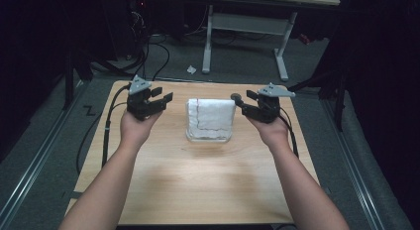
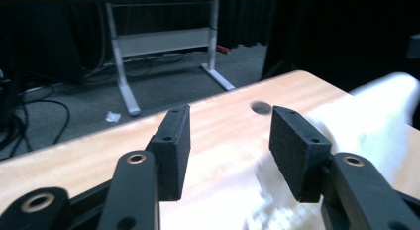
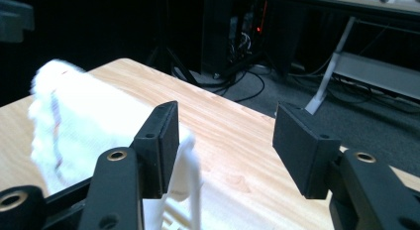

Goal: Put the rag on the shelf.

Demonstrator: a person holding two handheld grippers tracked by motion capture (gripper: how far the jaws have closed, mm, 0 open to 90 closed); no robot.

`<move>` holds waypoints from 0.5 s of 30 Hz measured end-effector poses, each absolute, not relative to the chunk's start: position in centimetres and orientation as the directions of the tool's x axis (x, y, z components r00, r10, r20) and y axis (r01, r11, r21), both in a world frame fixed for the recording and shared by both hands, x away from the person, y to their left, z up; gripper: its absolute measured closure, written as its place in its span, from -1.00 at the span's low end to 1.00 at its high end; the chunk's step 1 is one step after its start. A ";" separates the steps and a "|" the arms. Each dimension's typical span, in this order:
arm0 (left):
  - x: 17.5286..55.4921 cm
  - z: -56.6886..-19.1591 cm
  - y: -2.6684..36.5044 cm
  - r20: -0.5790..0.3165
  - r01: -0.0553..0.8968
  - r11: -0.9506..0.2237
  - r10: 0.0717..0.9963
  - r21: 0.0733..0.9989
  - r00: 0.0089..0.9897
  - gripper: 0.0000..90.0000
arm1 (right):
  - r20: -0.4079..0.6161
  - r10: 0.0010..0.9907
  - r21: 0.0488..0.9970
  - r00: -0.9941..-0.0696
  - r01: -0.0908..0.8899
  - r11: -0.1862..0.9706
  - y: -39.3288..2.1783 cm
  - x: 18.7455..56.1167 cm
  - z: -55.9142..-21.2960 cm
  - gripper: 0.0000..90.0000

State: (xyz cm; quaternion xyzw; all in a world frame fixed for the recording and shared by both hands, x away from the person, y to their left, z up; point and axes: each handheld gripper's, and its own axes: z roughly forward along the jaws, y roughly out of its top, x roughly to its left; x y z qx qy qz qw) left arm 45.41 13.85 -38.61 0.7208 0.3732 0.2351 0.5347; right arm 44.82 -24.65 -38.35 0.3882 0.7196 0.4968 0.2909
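A folded white towel with a thin red stripe lies in the middle of the wooden table. My left gripper hovers to the left of it, its jaws standing wide apart with nothing between them. In the left gripper view the gripper faces bare wood, and the towel lies blurred off to the right. My right gripper is at the towel's right edge, open. In the right gripper view the gripper has the towel beside its left jaw, with a fold edge close to that pad and not pinched.
A small dark round spot marks the tabletop near its far edge. Beyond the table stands a white desk frame, with cables and a paper scrap on the grey floor. Bare wood stretches toward the near edge.
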 end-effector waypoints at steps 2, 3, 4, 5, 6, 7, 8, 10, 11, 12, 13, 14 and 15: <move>43.6 -39.9 14.3 -0.072 0.287 -0.139 0.783 0.948 0.618 0.12 | -0.033 0.847 0.939 -0.530 0.275 0.209 -24.9 43.6 -39.0 -0.03; 42.7 -40.7 14.5 -0.089 0.297 -0.131 0.775 0.946 0.626 0.12 | -0.037 0.848 0.939 -0.529 0.271 0.210 -25.1 42.9 -39.3 -0.02; 41.8 -41.5 14.7 -0.092 0.302 -0.133 0.773 0.944 0.628 0.12 | -0.044 0.848 0.939 -0.529 0.269 0.216 -25.2 42.2 -39.6 -0.02; 40.9 -42.4 14.8 -0.092 0.310 -0.141 0.771 0.940 0.630 0.12 | -0.049 0.849 0.937 -0.526 0.270 0.221 -25.3 41.6 -40.0 -0.03; 40.0 -43.4 14.9 -0.099 0.319 -0.143 0.767 0.937 0.634 0.12 | -0.050 0.851 0.933 -0.522 0.279 0.226 -25.4 40.9 -40.5 -0.03; 39.2 -44.3 15.0 -0.110 0.333 -0.146 0.761 0.931 0.639 0.12 | -0.050 0.850 0.929 -0.524 0.288 0.233 -25.5 40.3 -41.0 -0.05; 38.4 -45.3 15.0 -0.117 0.351 -0.157 0.755 0.923 0.645 0.12 | -0.057 0.850 0.925 -0.523 0.294 0.243 -25.6 39.7 -41.5 -0.07; 37.0 -46.9 15.0 -0.113 0.367 -0.180 0.751 0.913 0.651 0.11 | -0.072 0.849 0.911 -0.523 0.312 0.269 -25.6 38.4 -42.7 -0.09; 36.2 -47.8 15.0 -0.124 0.384 -0.185 0.747 0.905 0.653 0.11 | -0.080 0.851 0.908 -0.519 0.314 0.277 -25.6 37.9 -43.2 -0.10; 35.4 -48.8 15.0 -0.128 0.403 -0.203 0.741 0.893 0.659 0.11 | -0.081 0.852 0.904 -0.517 0.322 0.282 -25.6 37.3 -43.9 -0.10; 34.8 -49.5 14.8 -0.118 0.414 -0.234 0.735 0.879 0.667 0.11 | -0.083 0.854 0.895 -0.514 0.338 0.291 -25.6 36.5 -44.9 -0.10; 34.2 -50.3 14.7 -0.119 0.431 -0.254 0.732 0.866 0.671 0.10 | -0.082 0.854 0.888 -0.513 0.352 0.296 -25.6 36.0 -45.7 -0.10; 33.6 -51.0 14.5 -0.131 0.452 -0.266 0.726 0.851 0.675 0.08 | -0.075 0.856 0.879 -0.511 0.371 0.298 -25.7 35.5 -46.6 -0.10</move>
